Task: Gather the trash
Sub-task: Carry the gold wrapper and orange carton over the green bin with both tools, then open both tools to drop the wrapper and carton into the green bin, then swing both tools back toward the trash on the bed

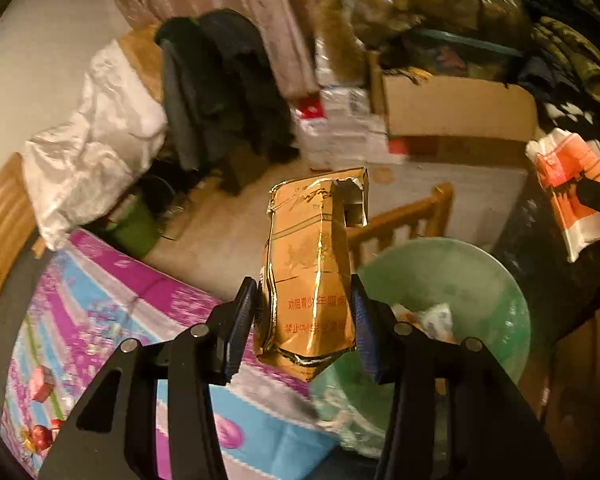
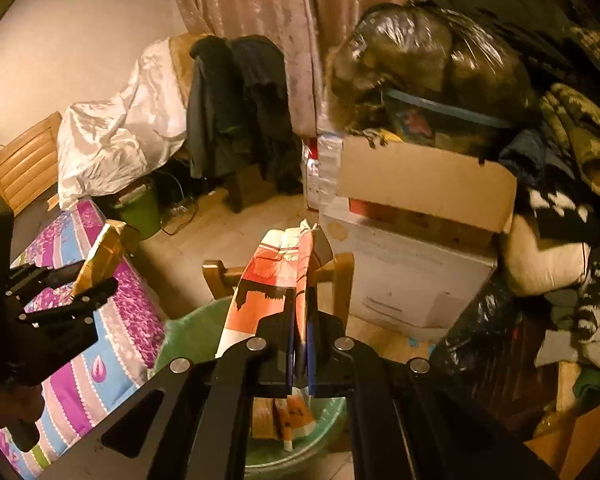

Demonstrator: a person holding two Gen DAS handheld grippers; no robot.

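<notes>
My left gripper point(image 1: 305, 312) is shut on a crumpled gold cigarette pack point(image 1: 312, 264), held upright above the edge of the bed and the bin; it also shows in the right wrist view point(image 2: 100, 256). My right gripper point(image 2: 299, 340) is shut on a flat orange and white wrapper point(image 2: 272, 280), held over the bin; the wrapper also shows at the right in the left wrist view point(image 1: 572, 184). A green plastic-lined trash bin point(image 1: 480, 280) stands on the floor below both grippers, with some paper trash inside. It shows under the right gripper too point(image 2: 188, 336).
A bed with a purple and blue floral cover point(image 1: 112, 312) lies at the left. A wooden chair point(image 1: 412, 216) stands behind the bin. Cardboard boxes point(image 2: 424, 188) with black bags point(image 2: 420, 52) on top stand at the right. Dark clothes point(image 2: 236, 108) hang by the curtain.
</notes>
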